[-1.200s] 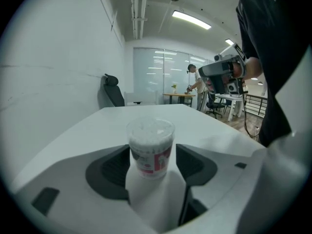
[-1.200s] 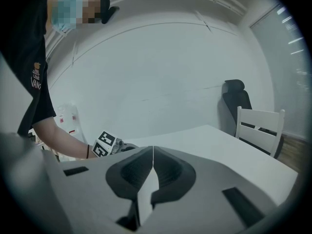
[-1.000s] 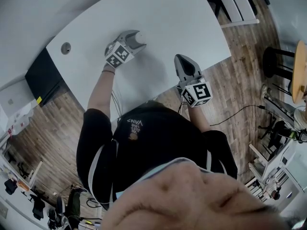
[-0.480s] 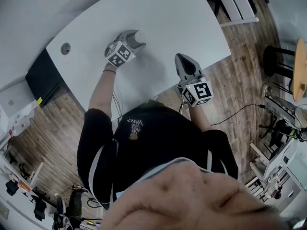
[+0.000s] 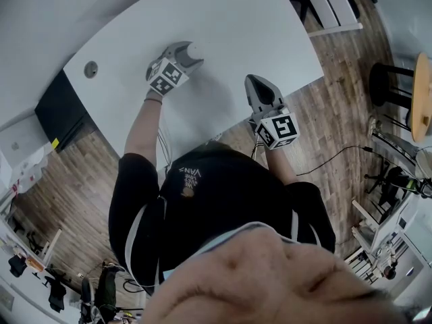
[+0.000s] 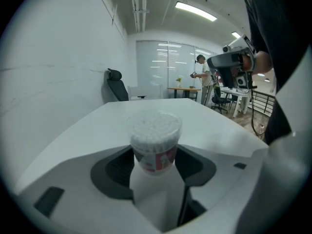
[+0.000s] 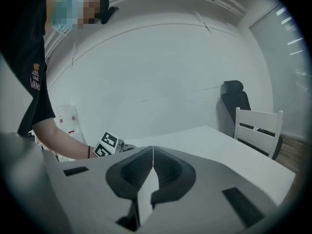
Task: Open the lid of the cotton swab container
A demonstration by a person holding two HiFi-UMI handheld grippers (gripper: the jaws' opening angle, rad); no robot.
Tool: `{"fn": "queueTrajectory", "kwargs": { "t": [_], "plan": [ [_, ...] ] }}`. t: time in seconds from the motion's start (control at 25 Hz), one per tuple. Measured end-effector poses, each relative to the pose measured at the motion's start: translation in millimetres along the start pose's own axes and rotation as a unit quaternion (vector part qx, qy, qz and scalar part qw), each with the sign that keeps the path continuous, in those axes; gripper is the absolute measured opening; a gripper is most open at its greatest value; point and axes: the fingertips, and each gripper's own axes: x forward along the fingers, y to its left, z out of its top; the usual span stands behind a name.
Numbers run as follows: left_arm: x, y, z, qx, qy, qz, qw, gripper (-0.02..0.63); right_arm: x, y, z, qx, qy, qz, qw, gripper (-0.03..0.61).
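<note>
A clear round cotton swab container, with a red-and-white label and packed with white swabs, stands upright on the white table. In the head view the cotton swab container sits at the tip of my left gripper. In the left gripper view my left gripper is shut on its lower body, a dark pad against each side. My right gripper hovers near the table's front edge, apart from the container. In its own view the right gripper is shut with nothing between the jaws.
A round cable hole is in the table to the left. A black cabinet stands beside the table's left end, a white chair at its far right corner. A black stool and cables lie on the wooden floor to the right.
</note>
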Motion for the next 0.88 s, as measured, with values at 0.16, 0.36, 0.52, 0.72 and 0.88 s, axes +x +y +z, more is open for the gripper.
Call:
{"fn": "queueTrajectory", "kwargs": {
  "t": [0.16,0.36,0.52,0.72,0.88],
  "plan": [
    [-4,1,-2,-0.017,0.002,0.005,0.9998,0.265,-2,-1,3,-0.002,-0.004,0.002,1.0,0.012],
    [-21,-2,17,-0.015,-0.01,0.015,0.9997,0.265,-5,2,11,-0.007,-0.012,0.009,1.0,0.012],
    [-38,-5,32,-0.015,-0.024,0.03,0.9992,0.265,-7,8,19,-0.014,-0.02,0.021,0.999,0.012],
    [-63,-15,54,-0.01,-0.023,0.047,0.9986,0.265,-13,19,34,-0.022,-0.038,0.041,0.998,0.012],
    [-85,-29,66,-0.015,-0.015,0.054,0.9983,0.265,-20,33,49,-0.028,-0.058,0.059,0.996,0.012]
  ]
}}
